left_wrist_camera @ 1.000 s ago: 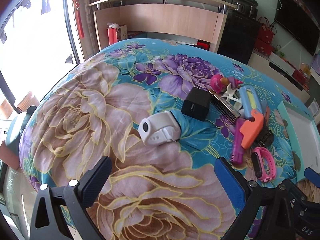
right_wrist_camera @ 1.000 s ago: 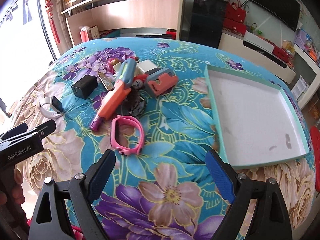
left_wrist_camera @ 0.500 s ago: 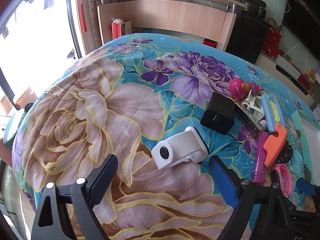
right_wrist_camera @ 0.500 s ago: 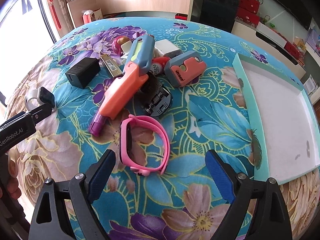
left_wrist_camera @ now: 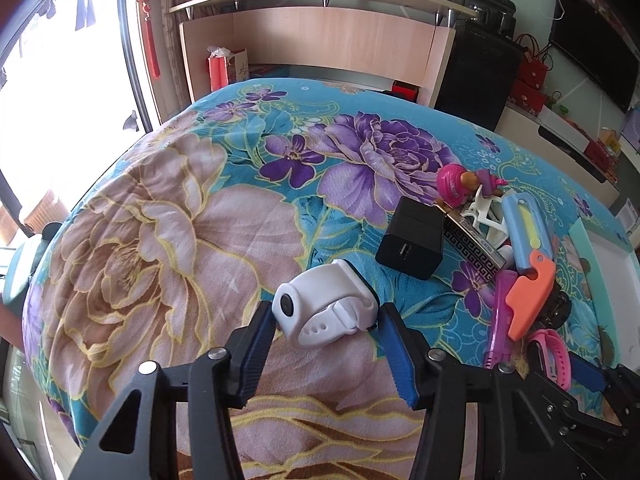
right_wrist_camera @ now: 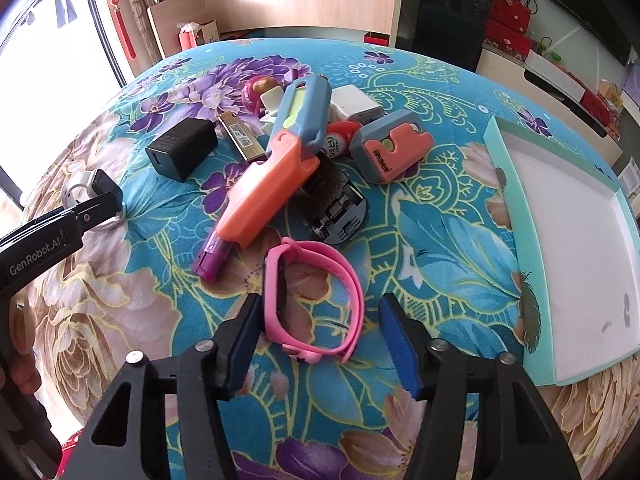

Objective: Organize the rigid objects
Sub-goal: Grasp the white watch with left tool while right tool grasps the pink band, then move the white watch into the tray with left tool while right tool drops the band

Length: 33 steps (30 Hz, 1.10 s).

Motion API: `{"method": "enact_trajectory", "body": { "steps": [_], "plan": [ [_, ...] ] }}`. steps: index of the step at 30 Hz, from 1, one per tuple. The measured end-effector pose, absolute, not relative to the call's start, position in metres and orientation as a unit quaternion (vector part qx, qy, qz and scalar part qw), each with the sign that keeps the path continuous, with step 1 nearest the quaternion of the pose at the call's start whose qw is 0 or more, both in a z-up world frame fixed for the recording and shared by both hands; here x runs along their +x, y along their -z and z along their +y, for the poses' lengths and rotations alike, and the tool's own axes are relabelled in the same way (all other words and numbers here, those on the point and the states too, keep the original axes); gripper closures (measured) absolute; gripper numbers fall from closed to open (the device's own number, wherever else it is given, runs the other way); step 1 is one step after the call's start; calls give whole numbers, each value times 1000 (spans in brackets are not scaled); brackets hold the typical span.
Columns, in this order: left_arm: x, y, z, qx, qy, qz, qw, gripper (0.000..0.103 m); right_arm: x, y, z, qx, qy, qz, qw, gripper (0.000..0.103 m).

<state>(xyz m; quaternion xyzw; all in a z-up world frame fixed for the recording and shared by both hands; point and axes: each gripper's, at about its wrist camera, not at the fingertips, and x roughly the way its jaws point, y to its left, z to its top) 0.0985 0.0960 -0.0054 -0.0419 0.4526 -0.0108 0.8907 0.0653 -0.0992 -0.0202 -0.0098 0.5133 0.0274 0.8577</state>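
A white smartwatch lies on the floral cloth between the blue pads of my left gripper; the jaws are narrowed around it, pads at or near its sides. A pink wristband lies between the pads of my right gripper, which stands open around it without touching. The pink wristband also shows in the left wrist view. The white-bottomed tray with a teal rim lies to the right.
A pile sits mid-table: black charger, orange-blue toy gun, grey-coral box, black battery pack, white adapter, pink figurine. Headboard shelf and cabinets stand beyond the cloth.
Both grippers moved forward and down. The left jaws closed in around the white smartwatch. The right jaws narrowed and now straddle the pink wristband.
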Motion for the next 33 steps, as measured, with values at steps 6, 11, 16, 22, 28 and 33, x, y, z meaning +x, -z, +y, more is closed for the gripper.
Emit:
{"method": "enact_trajectory", "body": {
  "steps": [6, 11, 16, 22, 28, 33],
  "plan": [
    [96, -17, 92, -48, 11, 432, 901, 47, 57, 7, -116, 36, -36, 493, 868, 52],
    [101, -54, 66, -43, 33, 396, 917, 47, 58, -25, -141, 56, -14, 449, 892, 52],
    [119, -81, 8, -29, 80, 383, 920, 47, 68, -48, -189, 72, 70, 422, 901, 52],
    [131, -85, -80, 2, 148, 385, 911, 47, 76, -58, -247, 76, 157, 402, 899, 52],
    [131, -75, -158, 27, 201, 398, 895, 47, 66, -56, -310, 105, 240, 393, 881, 52],
    [124, -65, -213, 53, 234, 400, 884, 47, 50, -43, -349, 116, 298, 390, 863, 52]
  ]
}}
